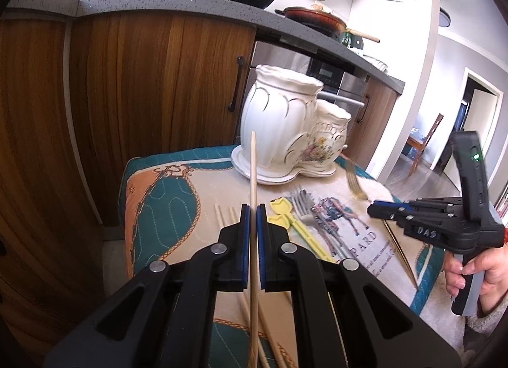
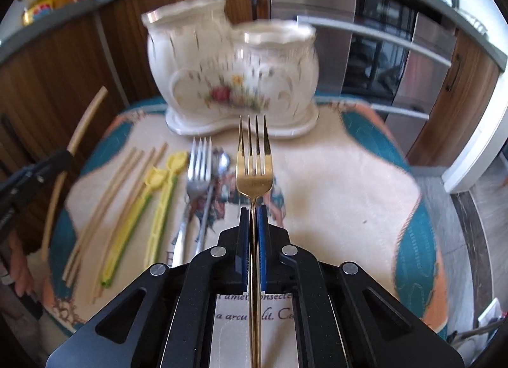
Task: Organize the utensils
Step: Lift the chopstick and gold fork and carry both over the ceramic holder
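Utensils in hand and on the cloth, near to far. Left gripper [image 1: 253,209]: clenched on a single pale chopstick [image 1: 253,164], held along its middle so that the tip points up toward the holder; judged light, stiff and smooth, so apt to pivot or slip between the pads unless gripped well back from the tip. Right gripper [image 2: 253,209]: clenched on the neck of a gold fork [image 2: 254,161], tines forward and clear of the cloth; judged rigid, polished metal, heavier at the head, best held just behind the head, as here, to keep it from swinging. On the patterned cloth [image 2: 333,177] to the left of the fork lie a spoon [image 2: 219,164], a silver fork [image 2: 198,171], two yellow plastic utensils [image 2: 158,190] and loose chopsticks [image 2: 127,177], side by side, some touching; all thin and flat-lying, so likely needing a pinch at the handle's edge. Beyond them stands the holder [image 2: 228,72], a white ceramic piece with two open compartments on a matching base; judged heavy but fragile, so utensils should be lowered in rather than dropped. Both compartments look empty from this angle, though their interiors are hidden.
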A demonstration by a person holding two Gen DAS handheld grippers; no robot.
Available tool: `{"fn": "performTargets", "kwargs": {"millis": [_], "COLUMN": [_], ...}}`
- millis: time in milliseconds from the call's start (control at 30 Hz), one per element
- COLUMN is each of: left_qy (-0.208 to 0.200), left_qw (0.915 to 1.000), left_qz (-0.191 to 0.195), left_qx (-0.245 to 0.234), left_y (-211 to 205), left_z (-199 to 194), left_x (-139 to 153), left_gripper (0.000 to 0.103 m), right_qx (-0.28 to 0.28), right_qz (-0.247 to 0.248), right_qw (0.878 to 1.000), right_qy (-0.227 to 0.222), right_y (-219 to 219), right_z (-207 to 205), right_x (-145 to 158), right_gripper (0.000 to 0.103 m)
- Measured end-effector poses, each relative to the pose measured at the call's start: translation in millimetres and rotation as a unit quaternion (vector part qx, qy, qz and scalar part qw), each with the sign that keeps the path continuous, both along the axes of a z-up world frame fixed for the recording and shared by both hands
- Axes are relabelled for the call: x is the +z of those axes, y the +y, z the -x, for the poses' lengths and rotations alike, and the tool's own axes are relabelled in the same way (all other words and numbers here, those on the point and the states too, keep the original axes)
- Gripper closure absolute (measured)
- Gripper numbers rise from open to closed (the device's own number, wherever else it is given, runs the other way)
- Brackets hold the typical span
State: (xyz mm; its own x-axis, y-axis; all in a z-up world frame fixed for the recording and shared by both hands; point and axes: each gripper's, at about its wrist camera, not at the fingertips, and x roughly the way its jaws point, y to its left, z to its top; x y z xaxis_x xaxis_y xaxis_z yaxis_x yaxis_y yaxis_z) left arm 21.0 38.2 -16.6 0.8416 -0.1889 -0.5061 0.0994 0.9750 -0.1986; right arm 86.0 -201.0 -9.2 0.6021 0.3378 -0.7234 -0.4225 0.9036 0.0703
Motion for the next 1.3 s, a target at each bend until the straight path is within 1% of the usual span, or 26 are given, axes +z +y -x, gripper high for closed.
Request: {"fn": "performTargets", "kwargs": {"millis": [100, 233, 300, 400, 533, 667, 800, 967, 1133, 1233, 1300], "left_qy": [-0.011, -0.033, -0.046, -0.064, -0.088, -0.119, -0.161, -0.187, -0.2, -0.215, -0.218], "left_qw": [0.9999, 0.9994, 0.9989, 0.9979, 0.9961, 0.9929, 0.9867, 0.9819, 0.9789, 0.976, 0.9754], "left_qz": [-0.003, -0.003, -0.003, 0.001, 0.002, 0.007, 0.01, 0.012, 0.031, 0.032, 0.03], "left_qx": [-0.001, -0.002, -0.001, -0.001, -0.002, -0.008, -0.015, -0.027, -0.026, -0.017, -0.005], "left_y": [-2, -2, -1, 1, 0, -3, -9, -21, -26, -28, -30], "left_z": [2, 5, 6, 6, -1, -16, -39, -80, -120, -141, -155], "left_x": [8, 23, 31, 42, 62, 84, 113, 139, 149, 147, 144], "left_gripper": [0.099, 0.099, 0.099, 0.099, 0.099, 0.099, 0.099, 0.099, 0.099, 0.099, 0.099], "right_qx": [0.0, -0.009, -0.014, -0.021, -0.024, -0.024, -0.023, -0.021, -0.023, -0.028, -0.032], "right_qz": [-0.023, -0.051, -0.055, -0.06, -0.075, -0.096, -0.113, -0.143, -0.155, -0.156, -0.153], "right_qw": [0.999, 0.993, 0.987, 0.976, 0.964, 0.956, 0.951, 0.943, 0.938, 0.936, 0.937], "right_qy": [-0.038, -0.107, -0.147, -0.207, -0.254, -0.276, -0.287, -0.3, -0.31, -0.315, -0.313], "right_y": [-8, -16, -16, -15, -15, -16, -18, -17, -7, -2, 0], "right_z": [8, 16, 20, 24, 19, 7, -10, -37, -60, -75, -84], "right_x": [17, 43, 54, 72, 95, 115, 130, 147, 151, 147, 144], "right_gripper": [0.097, 0.097, 0.097, 0.097, 0.097, 0.097, 0.097, 0.097, 0.097, 0.097, 0.097]}}
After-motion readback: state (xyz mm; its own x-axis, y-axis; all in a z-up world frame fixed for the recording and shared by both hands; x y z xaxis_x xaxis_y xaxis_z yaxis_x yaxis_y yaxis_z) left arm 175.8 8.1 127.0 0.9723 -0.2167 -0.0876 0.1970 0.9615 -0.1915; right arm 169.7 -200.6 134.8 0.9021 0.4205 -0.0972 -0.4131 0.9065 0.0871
